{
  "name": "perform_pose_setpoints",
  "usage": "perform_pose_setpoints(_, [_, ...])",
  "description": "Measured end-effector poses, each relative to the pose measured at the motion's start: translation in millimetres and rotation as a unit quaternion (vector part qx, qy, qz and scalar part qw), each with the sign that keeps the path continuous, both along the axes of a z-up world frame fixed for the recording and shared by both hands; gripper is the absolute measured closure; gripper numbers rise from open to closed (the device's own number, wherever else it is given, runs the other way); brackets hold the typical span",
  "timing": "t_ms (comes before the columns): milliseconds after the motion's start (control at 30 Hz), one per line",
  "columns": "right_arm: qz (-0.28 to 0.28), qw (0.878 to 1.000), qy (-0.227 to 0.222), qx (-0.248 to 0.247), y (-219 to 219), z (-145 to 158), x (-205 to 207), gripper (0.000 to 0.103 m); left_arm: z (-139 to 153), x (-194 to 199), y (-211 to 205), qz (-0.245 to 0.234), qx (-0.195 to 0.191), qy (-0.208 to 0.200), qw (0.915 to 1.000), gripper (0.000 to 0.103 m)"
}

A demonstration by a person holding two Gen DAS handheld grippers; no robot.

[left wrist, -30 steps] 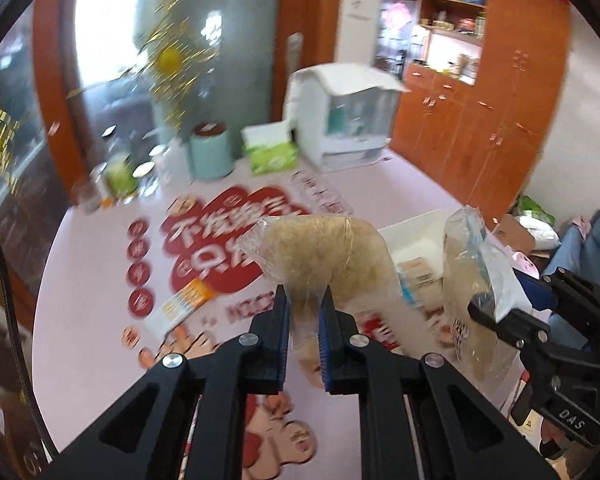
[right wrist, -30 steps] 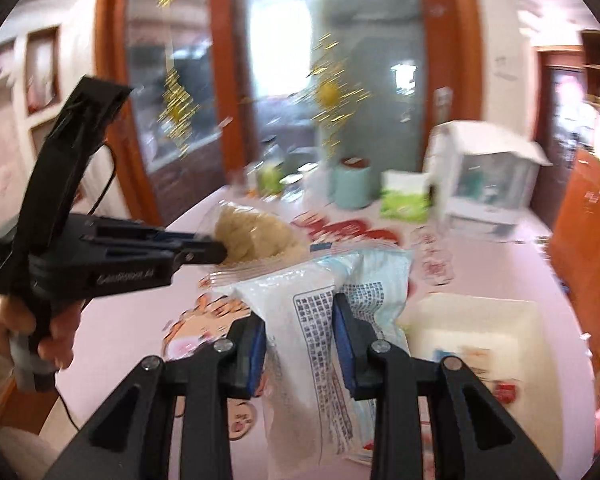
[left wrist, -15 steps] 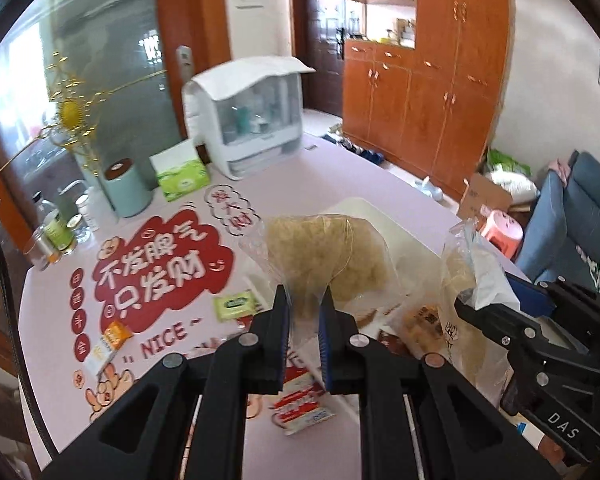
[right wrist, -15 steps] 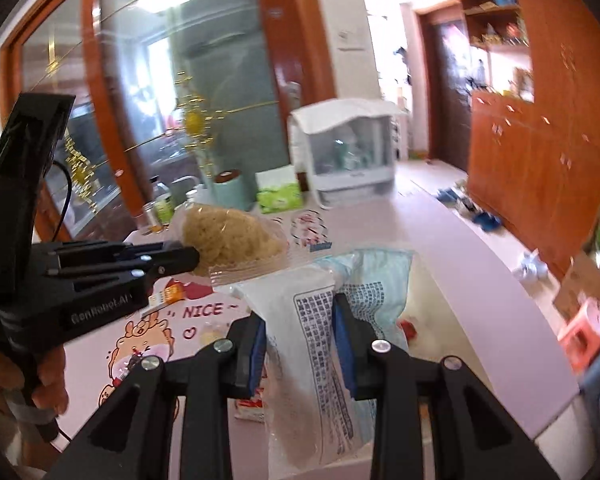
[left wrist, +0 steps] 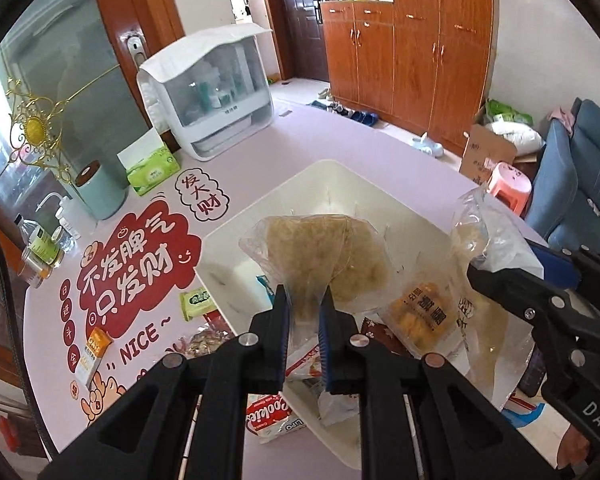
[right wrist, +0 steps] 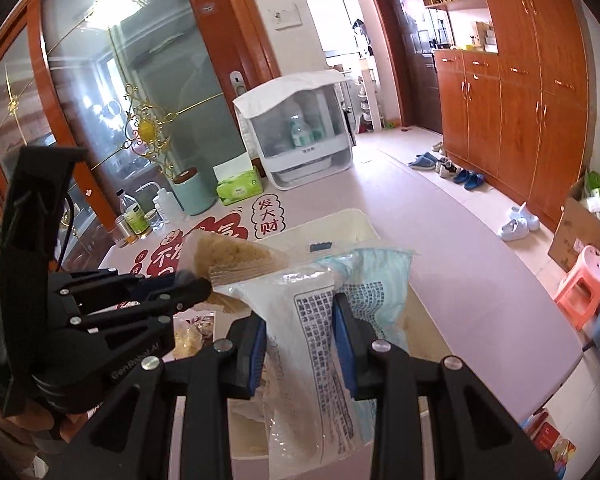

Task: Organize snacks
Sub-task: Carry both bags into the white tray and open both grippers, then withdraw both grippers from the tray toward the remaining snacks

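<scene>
- Dining room, wooden cupboards at 1 o'clock, glass door at 10. Pale pink table (left wrist: 340,132) with a red cartoon print; white cabinet (left wrist: 210,96), tissue box (left wrist: 152,168) and green canister (left wrist: 100,196) along its far edge.
- White bin (left wrist: 352,192) sits dead ahead at 12 in the left wrist view, a few packets already in its near end.
- My left gripper (left wrist: 304,316) is clenched on the seam of a clear bag of yellow noodle cake (left wrist: 320,256), hanging above the bin's middle.
- My right gripper (right wrist: 300,336) is clamped on a white-and-blue printed packet (right wrist: 320,312), also over the bin, at 3 o'clock from the left one.
- Loose snacks outside the bin: small green packet (left wrist: 196,302) and orange packet (left wrist: 96,354) at 8 to 9 o'clock, cookie packet (left wrist: 276,416) at 6.
- Judgement: this is the drop-in step. I'd lower each bag close to the bin floor before letting go, one at a time, noodle cake towards the bare far end.
- Bags are light and crinkly; releasing from height risks them catching the rim or each other.
</scene>
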State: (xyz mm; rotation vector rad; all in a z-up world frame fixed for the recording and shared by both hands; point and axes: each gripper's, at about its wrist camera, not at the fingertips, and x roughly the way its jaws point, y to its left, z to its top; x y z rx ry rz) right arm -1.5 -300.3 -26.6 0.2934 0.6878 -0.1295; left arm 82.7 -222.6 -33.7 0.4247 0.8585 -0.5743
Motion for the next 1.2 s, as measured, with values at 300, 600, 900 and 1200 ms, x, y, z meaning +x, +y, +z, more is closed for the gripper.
perform_pose_setpoints(300, [0.002, 1.000, 0.023, 0.007, -8, -11, 6, 0.072, -15, 7, -15, 0.014, 0.033, 0.005, 0.9993, 0.090])
perform_pose_setpoints(600, [-0.015, 0.999, 0.044, 0.000, -12, -22, 8, 0.043, -18, 8, -3, 0.048, 0.057, -0.017, 0.9971, 0.023])
perform_pose_setpoints(900, [-0.027, 0.998, 0.050, -0.006, -16, -24, 9, 0.042, -17, 4, 6, 0.055, 0.055, -0.012, 0.9969, 0.021])
perform_pose_setpoints(1200, [-0.025, 0.998, 0.064, -0.008, -11, -29, 10, 0.042, -11, 1, 17, 0.065, 0.035, -0.010, 0.9972, 0.017])
